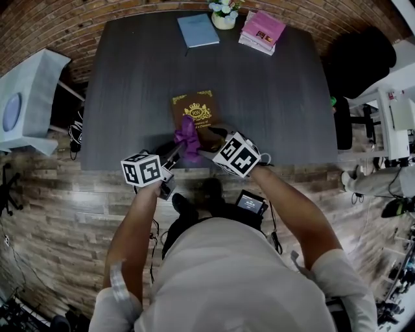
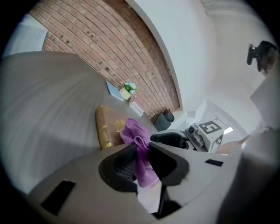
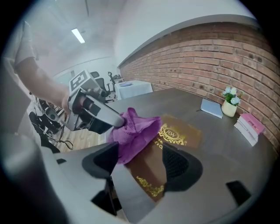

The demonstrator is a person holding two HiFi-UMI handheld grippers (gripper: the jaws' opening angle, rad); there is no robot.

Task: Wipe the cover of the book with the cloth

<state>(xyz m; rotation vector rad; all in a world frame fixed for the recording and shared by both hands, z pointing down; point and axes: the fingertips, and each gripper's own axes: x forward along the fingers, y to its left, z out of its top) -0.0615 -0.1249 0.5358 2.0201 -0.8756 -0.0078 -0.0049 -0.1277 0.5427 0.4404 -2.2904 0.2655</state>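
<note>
A brown book (image 1: pixel 192 106) with gold print lies near the front edge of the dark table (image 1: pixel 130 97). A purple cloth (image 1: pixel 189 137) hangs bunched over the book's near end. My left gripper (image 1: pixel 176 151) is shut on the cloth (image 2: pixel 141 153), which is pinched between its pads and trails below them. My right gripper (image 1: pixel 215 135) stands open just right of the cloth. In the right gripper view its jaws (image 3: pixel 140 164) stand wide apart over the book's (image 3: pixel 180 133) near corner, with the cloth (image 3: pixel 133 131) ahead of its left jaw and the left gripper (image 3: pixel 114 122) holding it.
At the table's far edge lie a blue notebook (image 1: pixel 198 30), a small flower pot (image 1: pixel 224 14) and a stack of pink books (image 1: pixel 262 30). A white side table (image 1: pixel 29 97) stands to the left, a black chair (image 1: pixel 360 58) to the right. Wood floor lies below the table's front edge.
</note>
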